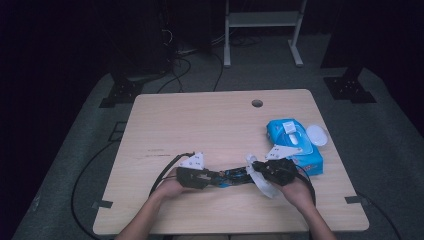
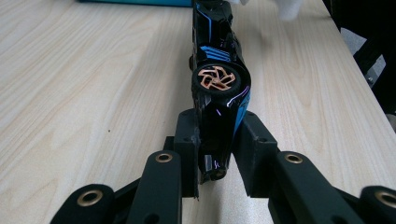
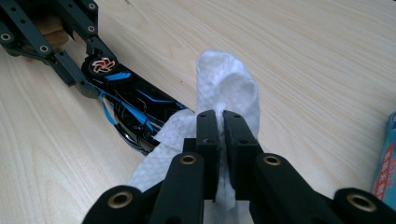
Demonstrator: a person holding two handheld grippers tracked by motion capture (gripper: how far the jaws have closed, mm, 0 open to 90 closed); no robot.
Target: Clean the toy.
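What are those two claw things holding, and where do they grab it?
The left gripper clamps one end of a black-and-blue toy car. The right gripper pinches a fold of a white wet wipe.

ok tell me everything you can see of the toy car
The toy car is glossy black, plastic by the look of it, with blue stripes and a copper-coloured spoked wheel. It is turned on its side, that wheel facing up, low over the wooden table. The left hand-held gripper is shut on one end; at the other end a white wipe, pinched in the right hand-held gripper, lies against its body.
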